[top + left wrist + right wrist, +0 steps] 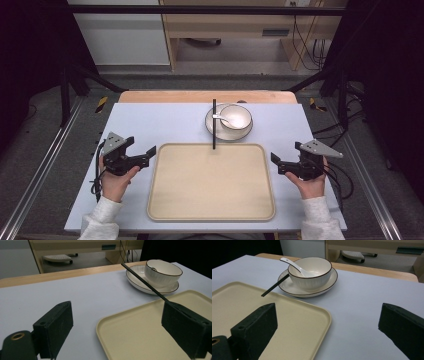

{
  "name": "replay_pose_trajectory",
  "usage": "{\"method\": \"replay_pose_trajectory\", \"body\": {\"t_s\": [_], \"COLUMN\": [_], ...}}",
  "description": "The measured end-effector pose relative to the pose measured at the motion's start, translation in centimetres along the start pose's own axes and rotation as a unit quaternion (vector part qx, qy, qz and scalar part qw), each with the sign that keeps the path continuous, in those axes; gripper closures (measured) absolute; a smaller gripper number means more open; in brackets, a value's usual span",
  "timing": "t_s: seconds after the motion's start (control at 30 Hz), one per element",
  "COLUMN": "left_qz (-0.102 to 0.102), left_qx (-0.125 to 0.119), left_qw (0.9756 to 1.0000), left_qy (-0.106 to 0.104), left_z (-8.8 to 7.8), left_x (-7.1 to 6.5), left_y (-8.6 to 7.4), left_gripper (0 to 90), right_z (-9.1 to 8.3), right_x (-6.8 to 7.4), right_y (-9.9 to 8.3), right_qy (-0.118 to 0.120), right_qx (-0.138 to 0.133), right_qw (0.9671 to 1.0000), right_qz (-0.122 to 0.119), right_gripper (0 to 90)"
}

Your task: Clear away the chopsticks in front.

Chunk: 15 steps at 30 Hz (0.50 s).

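Tools first. Left tool is held in the person's left hand at the 9 o'clock side of the tray, just beside its left rim; its jaws stand wide apart with nothing between them, and they touch nothing. In the left gripper view the two black jaws frame bare worktop and the near corner of the tray. Right tool is held in the right hand at the 3 o'clock side of the tray, just beside its right rim; its jaws are likewise spread wide and grip nothing, as the right gripper view confirms.

Containers. Tray is cream-coloured, rectangular with rounded corners, lying flat at the centre of the pale blue worktop between the two tools. Its floor carries no loose item. Plate sits at 12 o'clock from the tray, near its far rim but apart from it. Bowl, white with a dark rim line, stands upright on the plate, toward its right half. Spoon, white, lies inside the bowl with its handle leaning out over the rim. Chopsticks, black, rest across the left part of the plate, with the near tip reaching over the far edge of the tray; whether that tip touches the tray cannot be told.
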<state>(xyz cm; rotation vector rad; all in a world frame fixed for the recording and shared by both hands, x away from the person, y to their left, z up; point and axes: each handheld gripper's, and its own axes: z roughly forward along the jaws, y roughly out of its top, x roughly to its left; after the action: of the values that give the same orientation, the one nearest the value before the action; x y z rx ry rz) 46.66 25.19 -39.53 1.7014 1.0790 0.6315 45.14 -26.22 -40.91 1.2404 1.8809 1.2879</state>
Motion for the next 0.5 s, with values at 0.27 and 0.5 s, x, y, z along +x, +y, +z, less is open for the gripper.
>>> {"method": "replay_pose_trajectory", "body": {"t_s": [0.27,0.5], "left_qz": [-0.002,0.004], "left_qx": [-0.012,-0.016], "left_qw": [0.9999,0.9998], "left_qy": [-0.006,-0.01], "left_z": [1.7,3.6], "left_x": [-1.5,-3.2], "left_y": [1.8,2.7], "left_gripper": [9.9,9.9], "right_z": [-0.2,-0.4], "right_x": [-0.1,-0.1], "right_y": [0.1,0.1], "right_qy": [-0.002,-0.004], "right_qx": [-0.002,-0.004], "right_qw": [1.0,1.0], "right_qz": [0.002,0.0], "right_gripper": [2.6,2.5]}}
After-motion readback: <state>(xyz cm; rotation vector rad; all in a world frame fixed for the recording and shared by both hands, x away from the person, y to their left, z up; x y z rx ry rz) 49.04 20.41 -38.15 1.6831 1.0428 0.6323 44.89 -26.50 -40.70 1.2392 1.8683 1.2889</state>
